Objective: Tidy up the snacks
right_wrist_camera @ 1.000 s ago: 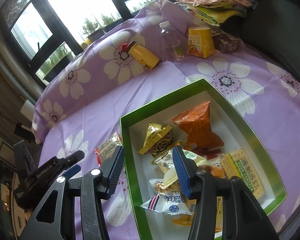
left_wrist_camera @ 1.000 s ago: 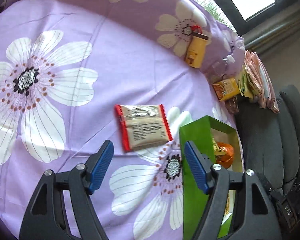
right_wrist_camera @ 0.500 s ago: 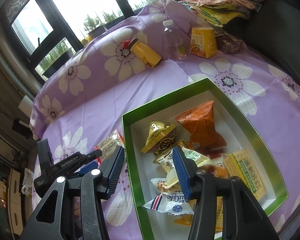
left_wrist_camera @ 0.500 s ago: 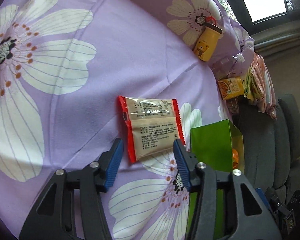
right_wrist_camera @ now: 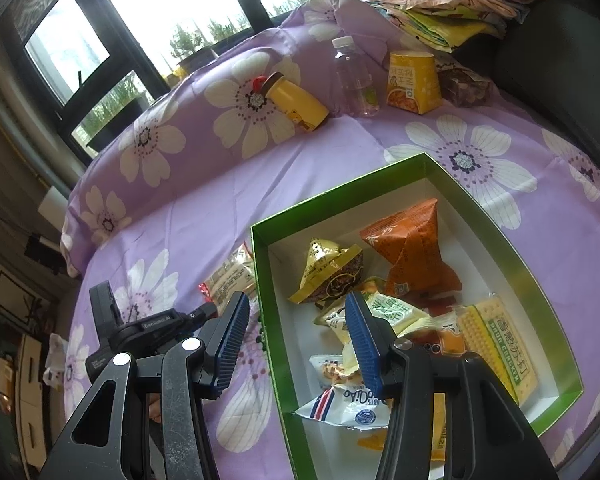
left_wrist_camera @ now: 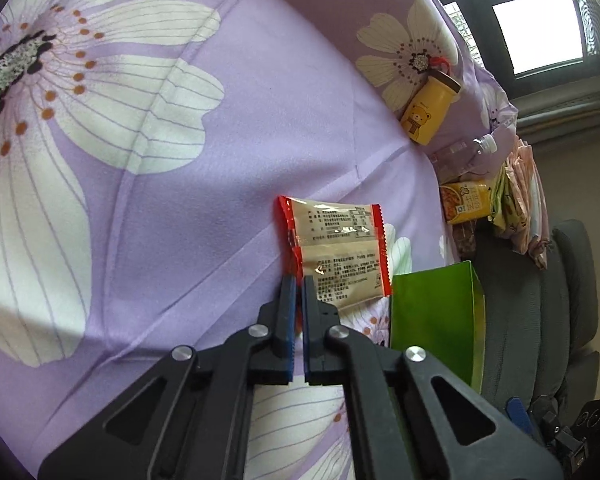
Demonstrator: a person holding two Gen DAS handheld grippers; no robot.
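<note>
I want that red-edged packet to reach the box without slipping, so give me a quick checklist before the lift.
1. Left tongs closed on the red-edged packet: ok, pinching its near left edge.
2. Grip depth: not ok, only the corner seam is caught, so it may slip.
3. Packet free of neighbours: ok, lying on the purple sheet beside the green box.
4. Room in the box: ok, bare white floor at the far end.
5. Right tongs out of the way: not ok, open astride the box's near wall.

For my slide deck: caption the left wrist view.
Left gripper pinches the red edge of a snack packet on the floral sheet, beside the green box.
</note>
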